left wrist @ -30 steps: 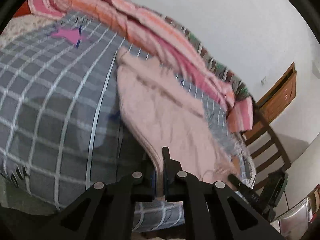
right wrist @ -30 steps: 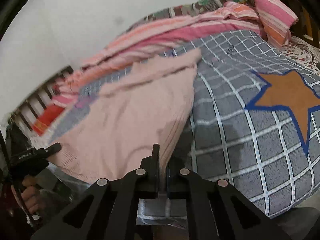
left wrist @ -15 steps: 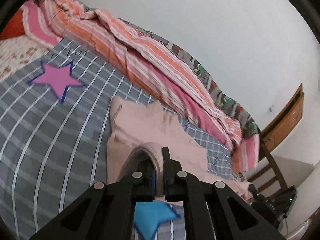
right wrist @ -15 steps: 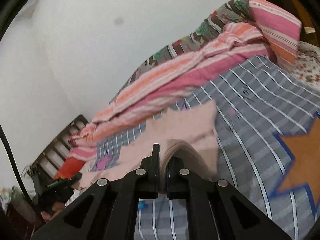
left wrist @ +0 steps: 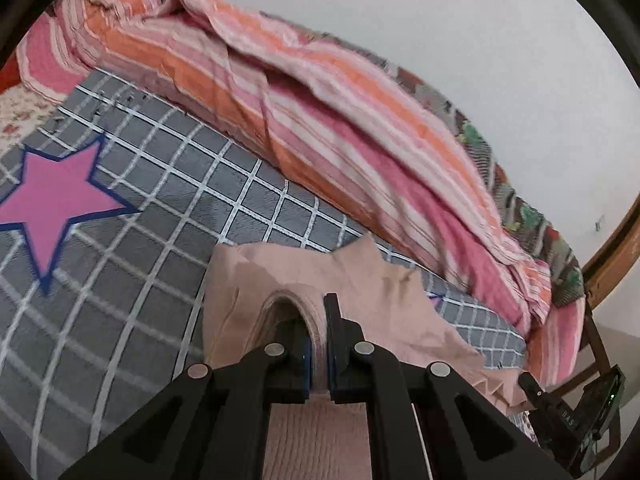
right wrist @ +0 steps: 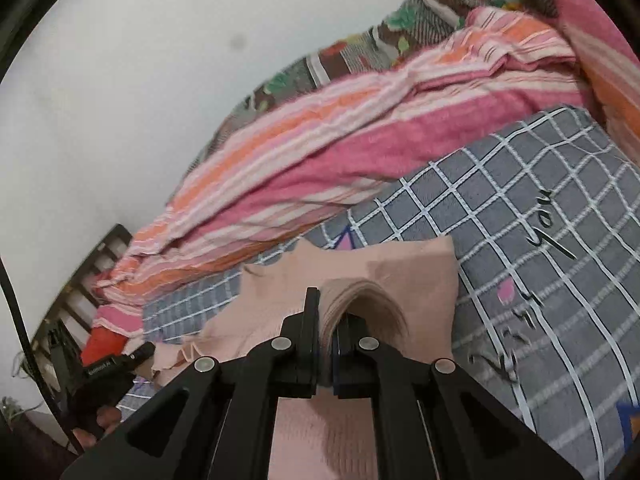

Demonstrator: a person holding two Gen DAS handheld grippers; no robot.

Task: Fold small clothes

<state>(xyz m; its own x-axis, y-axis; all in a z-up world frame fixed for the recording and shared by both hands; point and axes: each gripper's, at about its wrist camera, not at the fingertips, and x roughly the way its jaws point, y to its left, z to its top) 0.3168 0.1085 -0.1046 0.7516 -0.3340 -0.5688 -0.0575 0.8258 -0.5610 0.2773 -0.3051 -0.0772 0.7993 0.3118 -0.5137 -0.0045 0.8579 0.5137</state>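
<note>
Garment: we hold a small pale-pink knit garment (left wrist: 304, 276), ribbed hem doubled over; its far part lies flat on the bed at 12 o'clock of both grippers, its near part is lifted in our grips.
Surface: grey bedsheet with a white grid and coloured stars (left wrist: 132, 248); a pink star at 9 o'clock in the left view, script lettering at 3 o'clock in the right view.
Left gripper (left wrist: 317, 344): jaws pinched tight on the ribbed hem, which arches up between them.
Right gripper (right wrist: 328, 344): jaws likewise clamped on a bunch of the same hem, layers fanning out above the pads.
Other tool: each view catches the opposite gripper low at the frame edge, 4 o'clock from the left, 8 o'clock from the right, with pink cloth spanning between.
Backdrop: rumpled pink-and-orange striped blanket (right wrist: 320, 152) along the wall at 12 to 1 o'clock, just beyond the garment's far edge.
Step, as we judge it: carrying the hem over toward the far edge to make the fold.
Doing it well: we keep both grips level and equally far forward so the fold line runs straight.
Tension: we keep the span between grips taut, not stretched, to avoid sag.
Landing: we lower hem onto far edge, corners matched, before letting go.
Risk: hem slipping, or dragging the lower layer toward the blanket.
</note>
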